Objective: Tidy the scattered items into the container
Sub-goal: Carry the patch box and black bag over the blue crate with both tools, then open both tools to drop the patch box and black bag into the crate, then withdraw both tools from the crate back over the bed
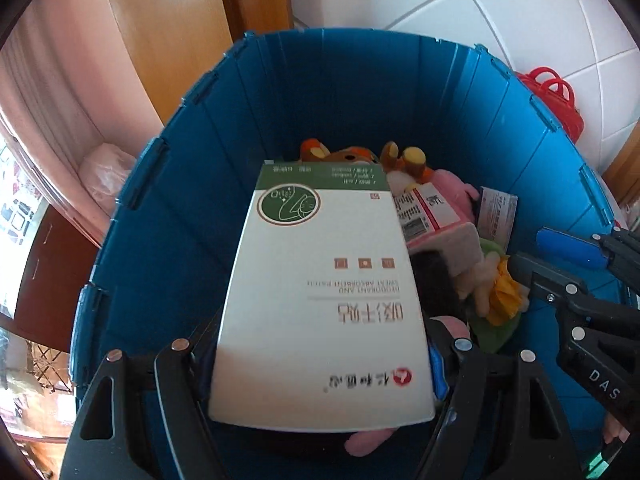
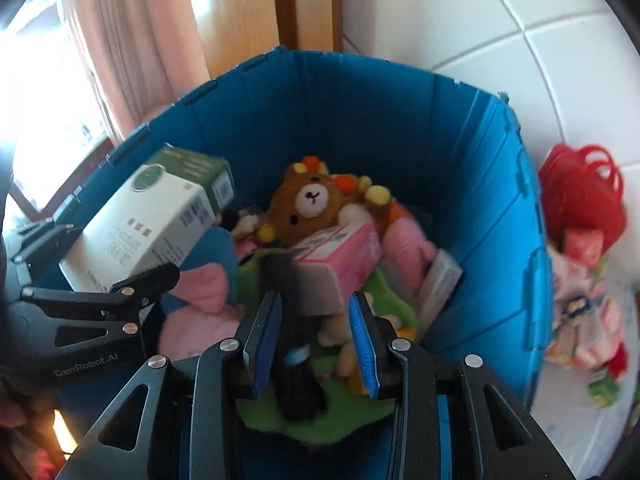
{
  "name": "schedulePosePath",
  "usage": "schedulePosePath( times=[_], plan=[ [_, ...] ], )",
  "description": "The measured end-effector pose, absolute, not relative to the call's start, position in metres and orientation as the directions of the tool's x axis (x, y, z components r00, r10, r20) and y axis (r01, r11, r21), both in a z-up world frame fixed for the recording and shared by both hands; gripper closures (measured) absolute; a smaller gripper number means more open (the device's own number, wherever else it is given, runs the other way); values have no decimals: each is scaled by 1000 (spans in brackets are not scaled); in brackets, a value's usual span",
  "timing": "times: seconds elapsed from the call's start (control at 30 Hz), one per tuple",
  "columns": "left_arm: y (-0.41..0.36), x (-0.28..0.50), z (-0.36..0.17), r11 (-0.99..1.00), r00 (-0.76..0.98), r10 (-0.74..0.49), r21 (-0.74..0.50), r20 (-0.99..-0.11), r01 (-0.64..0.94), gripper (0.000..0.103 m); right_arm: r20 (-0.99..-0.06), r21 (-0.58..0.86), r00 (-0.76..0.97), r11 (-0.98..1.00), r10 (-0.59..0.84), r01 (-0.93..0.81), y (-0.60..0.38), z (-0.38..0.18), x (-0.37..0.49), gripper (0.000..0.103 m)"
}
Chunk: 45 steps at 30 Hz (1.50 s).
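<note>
My left gripper [image 1: 320, 344] is shut on a white box with a green end [image 1: 324, 292], tilted over the deep blue container [image 1: 320, 92]. The right wrist view shows that box [image 2: 148, 220] at the left, with the left gripper [image 2: 120, 248] on it, above the container's [image 2: 360, 128] near wall. My right gripper [image 2: 314, 300] hangs over the container's middle, with a long dark object [image 2: 298, 380] between its blue pads [image 2: 362, 344]. It looks gripped, though blur hides the contact. Inside lie a brown bear plush [image 2: 308, 204], a pink box [image 2: 344, 256] and green plush [image 2: 360, 412].
A red basket [image 2: 580, 196] stands just right of the container, with several loose packets and toys [image 2: 588, 320] on the white tiled floor below it. A pink curtain [image 2: 132, 60] and a wooden door frame [image 2: 308, 4] stand behind.
</note>
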<state>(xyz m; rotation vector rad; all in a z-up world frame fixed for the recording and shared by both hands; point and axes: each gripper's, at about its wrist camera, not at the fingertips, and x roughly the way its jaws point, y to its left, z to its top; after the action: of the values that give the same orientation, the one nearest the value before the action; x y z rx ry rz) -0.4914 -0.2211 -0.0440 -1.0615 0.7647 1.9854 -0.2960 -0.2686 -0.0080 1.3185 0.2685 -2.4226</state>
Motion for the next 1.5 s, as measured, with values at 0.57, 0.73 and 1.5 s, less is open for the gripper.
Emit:
schedulePosePath(
  times=[0.57, 0.73, 1.5],
  plan=[
    [-236, -464, -36, -452, -418, 383, 228, -824, -862, 20, -820, 17, -513, -907, -252, 420, -260, 12, -270, 21],
    [-254, -446, -27, -449, -433, 451, 221, -780, -866, 20, -788, -21, -565, -906, -245, 422, -252, 22, -251, 11],
    [-316, -267, 28, -437, -469, 810, 171, -353, -883, 3, -585, 136, -780, -975, -222, 176, -44, 26, -120, 0]
  ],
)
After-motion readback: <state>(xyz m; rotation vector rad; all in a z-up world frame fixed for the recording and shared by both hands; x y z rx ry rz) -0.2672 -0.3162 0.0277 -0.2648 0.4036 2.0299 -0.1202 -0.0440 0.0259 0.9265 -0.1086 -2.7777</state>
